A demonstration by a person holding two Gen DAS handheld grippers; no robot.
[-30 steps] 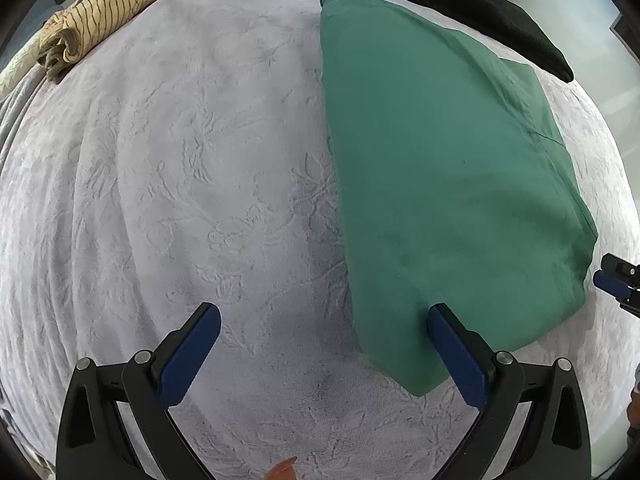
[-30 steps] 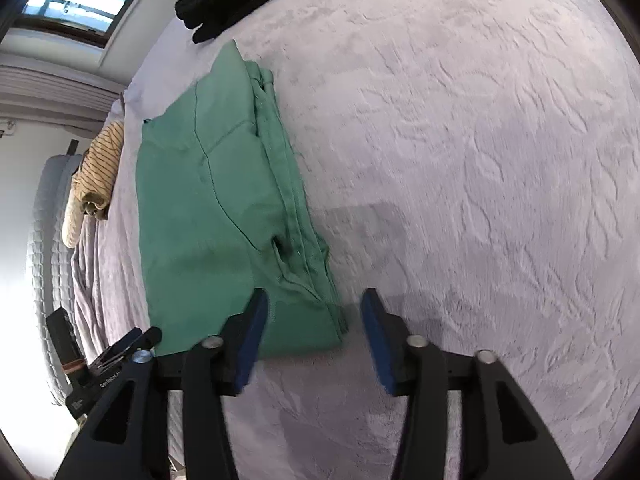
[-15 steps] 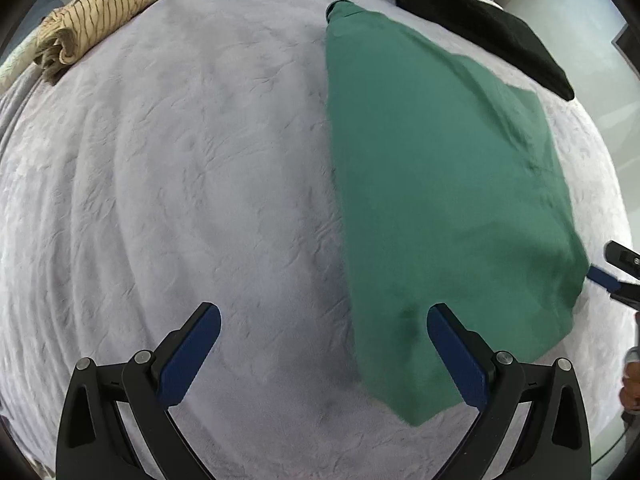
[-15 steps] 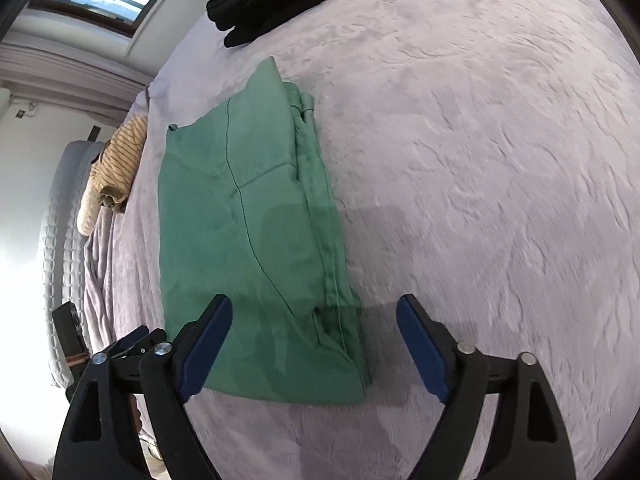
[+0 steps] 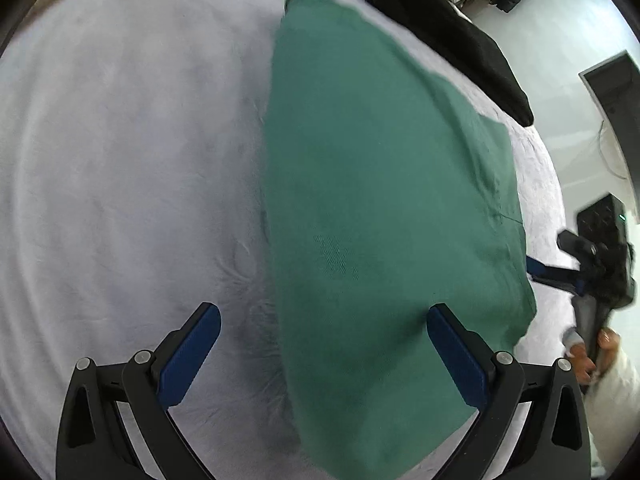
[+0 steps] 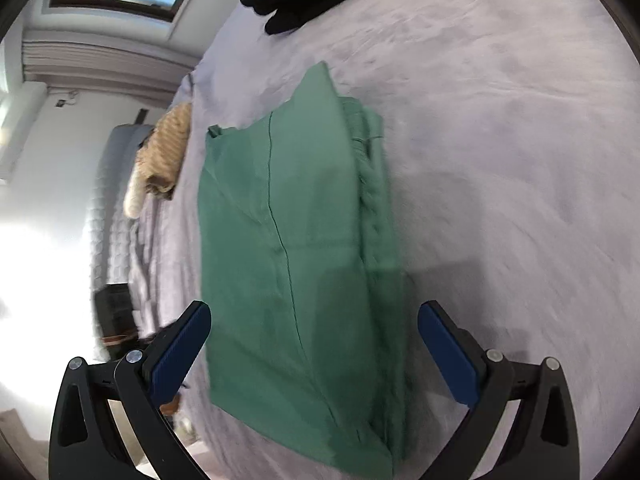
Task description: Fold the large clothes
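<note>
A bed (image 5: 120, 168) covered in a pale lilac textured blanket fills both views. On it lies the green garment (image 5: 384, 216), folded into a long flat shape that narrows toward its far end; in the right wrist view a seam runs down its length and stacked layers of hem show along its right edge. A black garment (image 5: 452, 36) lies on the bed beyond the green one, apart from it. A tan striped garment (image 6: 164, 152) sits bunched at the bed's far left edge in the right wrist view. The left gripper (image 5: 324, 352) hangs over the near end of the green garment with its blue fingers (image 5: 188, 356) wide apart, clamping nothing; one finger is over the blanket, the other over the cloth. The right gripper (image 6: 314, 354) has just been opening, and its fingers (image 6: 448, 354) now stand wide apart over the near end of the green garment, with the cloth below the gap and not pinched. In the left wrist view a hand (image 5: 592, 356) holds the right gripper's handle at the bed's edge.
</note>
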